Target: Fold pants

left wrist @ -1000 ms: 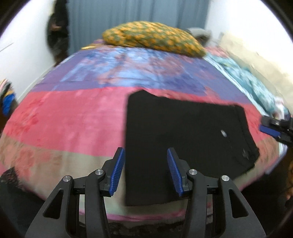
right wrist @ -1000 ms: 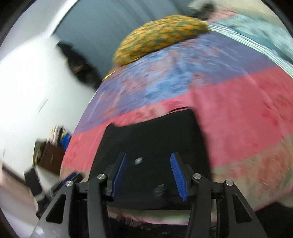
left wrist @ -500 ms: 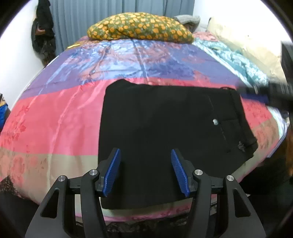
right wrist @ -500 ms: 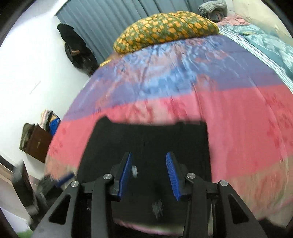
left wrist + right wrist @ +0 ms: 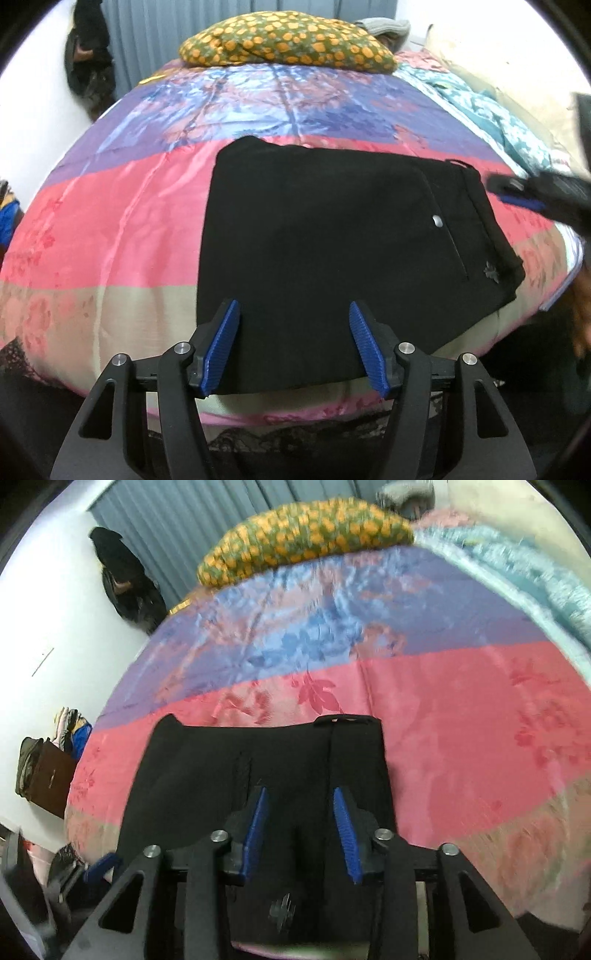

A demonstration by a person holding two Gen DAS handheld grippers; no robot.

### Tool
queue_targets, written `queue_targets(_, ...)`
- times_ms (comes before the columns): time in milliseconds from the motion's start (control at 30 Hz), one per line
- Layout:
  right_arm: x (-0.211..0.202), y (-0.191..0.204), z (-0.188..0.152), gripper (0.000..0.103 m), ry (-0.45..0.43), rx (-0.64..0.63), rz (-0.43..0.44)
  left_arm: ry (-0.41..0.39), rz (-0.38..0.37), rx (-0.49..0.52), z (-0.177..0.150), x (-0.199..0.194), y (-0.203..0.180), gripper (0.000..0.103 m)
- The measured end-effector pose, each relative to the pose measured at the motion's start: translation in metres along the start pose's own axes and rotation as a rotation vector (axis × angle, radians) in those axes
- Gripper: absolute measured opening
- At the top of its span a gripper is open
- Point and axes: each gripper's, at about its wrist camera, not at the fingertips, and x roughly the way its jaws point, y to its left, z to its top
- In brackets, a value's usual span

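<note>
Black pants (image 5: 332, 236) lie folded into a flat rectangle on the colourful bedspread (image 5: 110, 229), near the bed's front edge; they also show in the right wrist view (image 5: 258, 753). My left gripper (image 5: 293, 314) is open and empty, above the pants' near edge. My right gripper (image 5: 301, 795) is open and empty, low over the waistband end of the pants. It shows blurred at the right edge of the left wrist view (image 5: 532, 192).
An orange-spotted pillow (image 5: 288, 44) lies at the head of the bed. A teal patterned blanket (image 5: 491, 110) runs along the right side. Dark clothes (image 5: 125, 579) hang on the wall at left. A brown case (image 5: 48, 775) stands on the floor.
Both grippers have swung round to face the pants squarely. The right gripper has narrowed somewhat and dropped closer to the waistband end. The pants have not moved.
</note>
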Motion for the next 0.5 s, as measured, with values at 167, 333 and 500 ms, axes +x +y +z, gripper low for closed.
queue_targets(167,-0.024,0.021,-0.043,0.047,-0.043,-0.087,-0.024,0.028,0.035,0.006,0.001,0.012,-0.004,0.070)
queue_targets(333,0.001,0.022,-0.072,0.047,0.050,-0.138,-0.039,0.039,0.068,0.037,-0.002,0.017,-0.010,0.072)
queue_targets(500,0.007,0.025,-0.078,0.047,0.042,-0.201,-0.062,0.044,0.071,0.034,-0.003,0.016,-0.007,0.075)
